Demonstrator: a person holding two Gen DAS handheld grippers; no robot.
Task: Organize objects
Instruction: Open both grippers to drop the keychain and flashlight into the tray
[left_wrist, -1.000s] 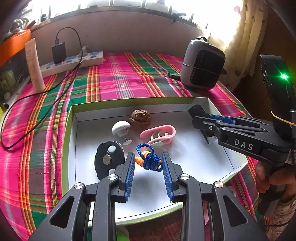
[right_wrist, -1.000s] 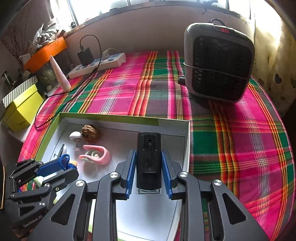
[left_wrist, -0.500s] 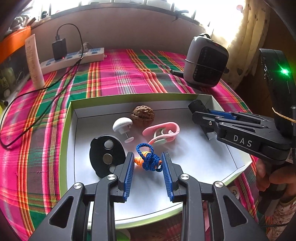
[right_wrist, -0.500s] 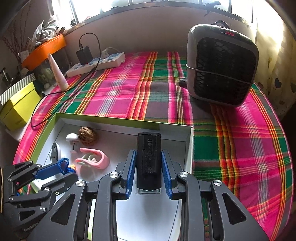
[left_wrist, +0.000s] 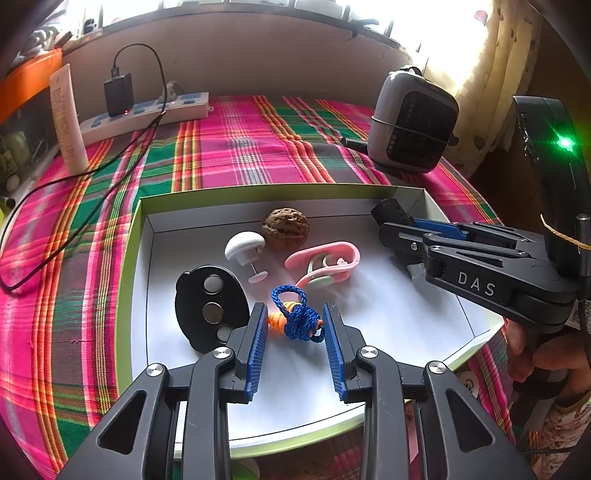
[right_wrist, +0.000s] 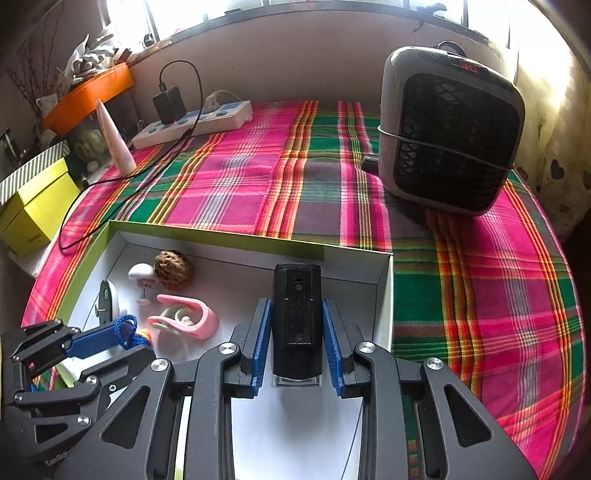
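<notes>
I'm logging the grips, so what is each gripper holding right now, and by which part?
Right gripper clamps the black device by its two long sides. Left gripper brackets the blue-corded earplugs; actual pad contact cannot be told.

A tray (left_wrist: 140, 236) sat on the tablecloth (left_wrist: 229, 147); in it a walnut (left_wrist: 285, 229) lay behind a clip (left_wrist: 325, 262), a heater (left_wrist: 412, 122) behind.

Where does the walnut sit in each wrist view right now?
Left wrist view: the walnut lies near the far wall of the white tray, just above centre, beside the white knob.
Right wrist view: the walnut lies left of centre, in the tray's far left corner area.
Shared landmark: the pink clip, on the near side of the walnut in both.
</notes>
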